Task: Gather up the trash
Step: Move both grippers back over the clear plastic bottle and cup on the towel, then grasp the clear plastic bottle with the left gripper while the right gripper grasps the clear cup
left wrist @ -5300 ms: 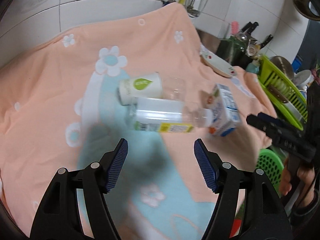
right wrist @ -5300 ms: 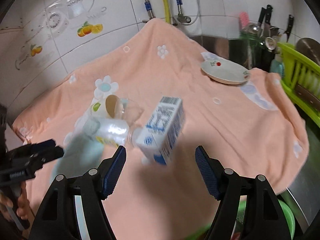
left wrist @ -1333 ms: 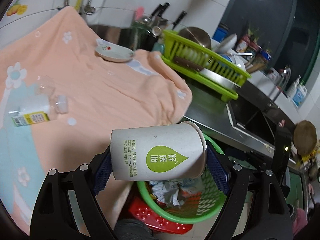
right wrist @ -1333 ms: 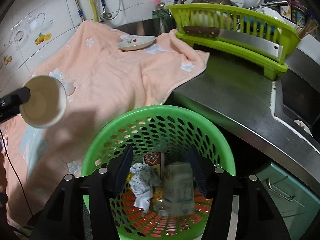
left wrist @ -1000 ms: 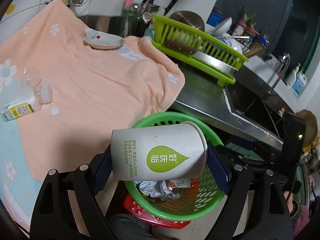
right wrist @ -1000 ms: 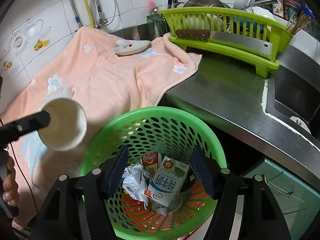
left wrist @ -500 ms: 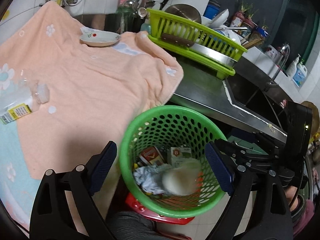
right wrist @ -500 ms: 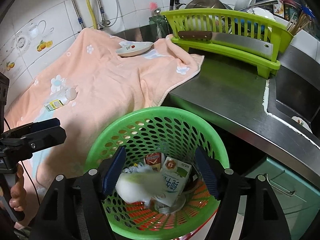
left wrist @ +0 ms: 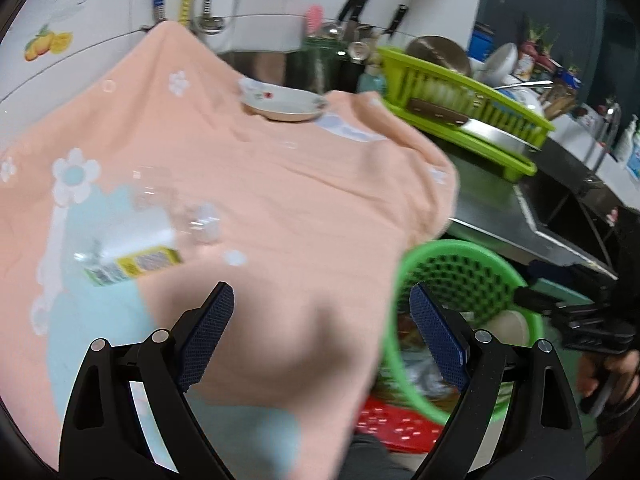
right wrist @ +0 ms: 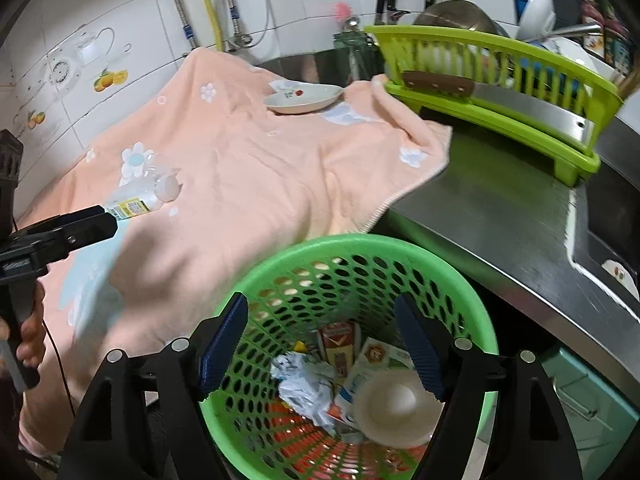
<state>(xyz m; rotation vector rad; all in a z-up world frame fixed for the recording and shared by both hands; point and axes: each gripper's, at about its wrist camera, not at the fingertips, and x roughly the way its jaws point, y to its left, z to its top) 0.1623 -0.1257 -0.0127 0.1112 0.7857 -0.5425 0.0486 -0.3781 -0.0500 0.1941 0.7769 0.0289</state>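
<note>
Trash basket [right wrist: 472, 308], green perforated plastic, now holds the dropped white paper cup [right wrist: 394, 408]; both tools gape empty, right tool [right wrist: 320, 344] opening, left tool [left wrist: 322, 336] swinging towards the clear plastic bottle [left wrist: 132, 248].

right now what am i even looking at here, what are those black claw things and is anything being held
Those black claws are two hand-held grippers, one in each of a person's hands, each with a camera looking along its blue-padded jaws. One picture is from the left gripper, the other from the right gripper. Both are empty; the right one's jaws are opening. The left view faces a peach towel where a clear plastic bottle lies on its side and a plate sits. The right view looks down into a green basket holding a paper cup, cartons and crumpled paper.
</note>
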